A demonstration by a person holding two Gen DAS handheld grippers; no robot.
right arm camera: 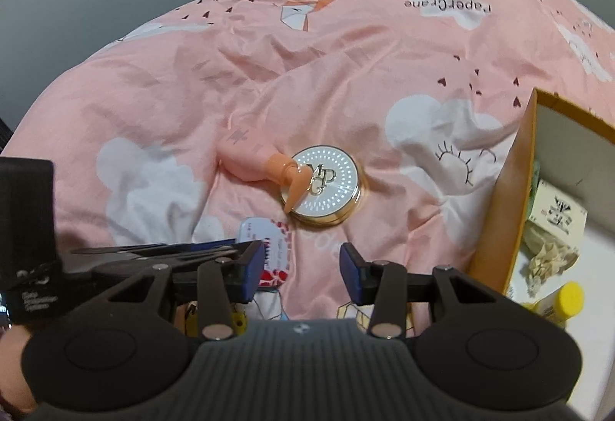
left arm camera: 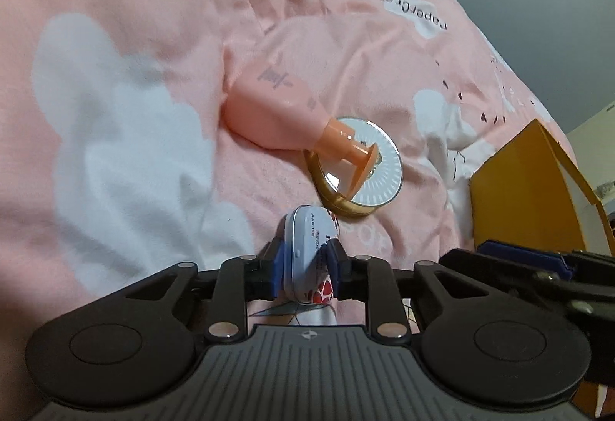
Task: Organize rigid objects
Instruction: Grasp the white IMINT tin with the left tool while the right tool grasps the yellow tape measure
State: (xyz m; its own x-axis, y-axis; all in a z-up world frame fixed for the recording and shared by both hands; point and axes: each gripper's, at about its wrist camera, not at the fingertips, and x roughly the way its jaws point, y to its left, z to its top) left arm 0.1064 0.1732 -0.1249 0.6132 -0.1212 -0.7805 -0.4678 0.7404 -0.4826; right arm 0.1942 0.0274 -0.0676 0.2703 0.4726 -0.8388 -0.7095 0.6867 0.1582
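The left gripper (left arm camera: 305,267) clamps the small tin (left arm camera: 313,248) by its rounded edges, so it may slip out onto the bed (left arm camera: 134,37). The right gripper (right arm camera: 303,267) is open and empty, close enough to bump it.

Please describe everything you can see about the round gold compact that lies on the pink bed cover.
The round gold compact is a flat disc with a shiny gold rim and a pale, mirror-like lid bearing gold letters ringed by small white dashes. It looks like hard metal or plastic, is closed, and lies nearly flat on the pink bed cover. The orange pump head of the pink plastic bottle overlaps its left edge. The small white tin in the left gripper is near it, apart.
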